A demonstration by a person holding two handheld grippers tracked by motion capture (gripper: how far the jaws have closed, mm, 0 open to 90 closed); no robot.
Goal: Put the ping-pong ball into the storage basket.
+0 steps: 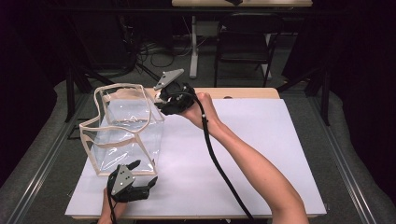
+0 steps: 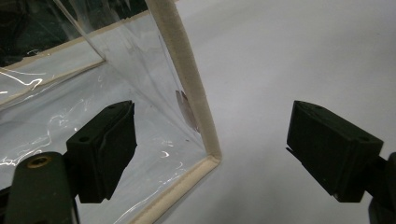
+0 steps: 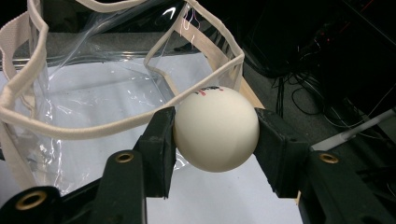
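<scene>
Right gripper (image 3: 215,133): jaws clamped on a white ball (image 3: 216,128), one pad pressed against each side at its widest part. The ball is round, so it has no long axis; a small red and dark printed mark sits at its top edge, facing away from the right gripper's camera toward the bag. In the high view the right gripper (image 1: 163,100) is held above the table just at the near-right top corner of the clear bag (image 1: 123,128), at the level of the rim.

Clear bag: transparent plastic box shape with beige fabric trim (image 3: 116,128) along all edges. It stands upright on the white table top (image 1: 261,140), left of centre, mouth facing up. Long axis runs from the near-left toward the far-right of the table in the high view. The top rim is wavy and sags inward on the long sides.

Ball position: just outside and above the bag's rim, in front of the trim strip as seen from the right gripper view; whether it touches the trim cannot be told.

Left gripper (image 1: 140,179): jaws spread wide, gripping nothing. In the left gripper view the bag's lower corner (image 2: 208,156) lies between the two pads, nearer the left pad, with neither pad pressing on it.
</scene>
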